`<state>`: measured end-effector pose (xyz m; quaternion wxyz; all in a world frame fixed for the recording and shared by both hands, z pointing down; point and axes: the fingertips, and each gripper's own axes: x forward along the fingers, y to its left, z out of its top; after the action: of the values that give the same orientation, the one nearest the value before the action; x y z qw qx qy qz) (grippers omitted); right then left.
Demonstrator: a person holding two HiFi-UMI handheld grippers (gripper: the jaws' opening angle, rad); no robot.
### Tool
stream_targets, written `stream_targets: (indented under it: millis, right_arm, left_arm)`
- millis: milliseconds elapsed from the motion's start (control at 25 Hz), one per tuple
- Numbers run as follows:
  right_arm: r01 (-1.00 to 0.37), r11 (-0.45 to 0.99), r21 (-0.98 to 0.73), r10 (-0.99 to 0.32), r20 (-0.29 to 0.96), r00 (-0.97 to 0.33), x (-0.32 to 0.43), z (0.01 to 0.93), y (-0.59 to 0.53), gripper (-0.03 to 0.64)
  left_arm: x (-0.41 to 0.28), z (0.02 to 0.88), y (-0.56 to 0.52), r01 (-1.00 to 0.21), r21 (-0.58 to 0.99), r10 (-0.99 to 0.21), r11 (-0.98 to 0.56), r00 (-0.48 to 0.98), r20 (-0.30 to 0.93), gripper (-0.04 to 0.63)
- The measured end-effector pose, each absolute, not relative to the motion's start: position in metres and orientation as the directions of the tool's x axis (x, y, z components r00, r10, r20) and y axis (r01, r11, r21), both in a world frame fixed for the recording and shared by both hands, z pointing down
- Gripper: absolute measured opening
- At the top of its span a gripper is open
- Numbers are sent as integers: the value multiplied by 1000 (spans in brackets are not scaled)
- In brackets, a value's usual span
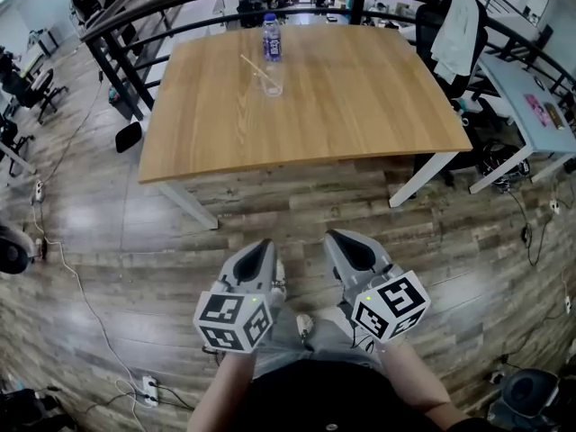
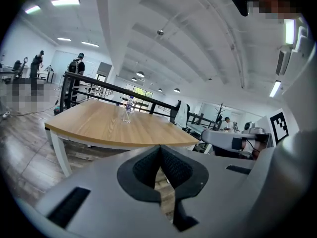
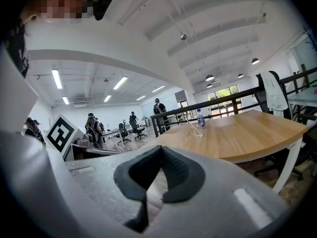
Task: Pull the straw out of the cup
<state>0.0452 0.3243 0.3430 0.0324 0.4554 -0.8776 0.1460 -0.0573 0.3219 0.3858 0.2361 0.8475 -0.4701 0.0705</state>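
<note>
Near the far edge of the table (image 1: 378, 106), a little left of its middle, stands the clear cup (image 1: 271, 82). The straw (image 1: 252, 65) is in it, and a water bottle (image 1: 272, 37) stands just behind, closer to that edge. I hold both tools low in front of me over the floor (image 1: 117, 241), well short of the table's near edge. The left gripper (image 1: 264, 244) has its jaws pressed together on nothing, and the right gripper (image 1: 337, 237) is closed and empty as well.

From where I stand the cup lies straight ahead, across nearly the whole depth of the table. It lines up almost exactly with my left gripper, and the right one sits a bit off to the side. So I judge the left marginally nearer, though either has a long reach to make.

The straw's long axis is slanted, not upright. Its lower end sits in the cup and its free end leans up and away toward the far left corner of the table. I expect a clean pull to follow that slant, up and out toward the same corner. The other tool would steady the cup, since a light glass could tip or slide.
</note>
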Motion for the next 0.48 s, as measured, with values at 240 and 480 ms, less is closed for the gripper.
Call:
stream_targets:
  millis: [240,480]
  right_arm:
    - [-808,546,-223,-790,184,-585,24,346,252,-2]
    - [-811,547,-208,-795,172,-581,-5,336,172,-2]
  left_arm:
    - [-75,379,243,-820,342,-766,-459,561,314,17]
    - [-98,369,162,-808,342,-762,-481,577,292,16]
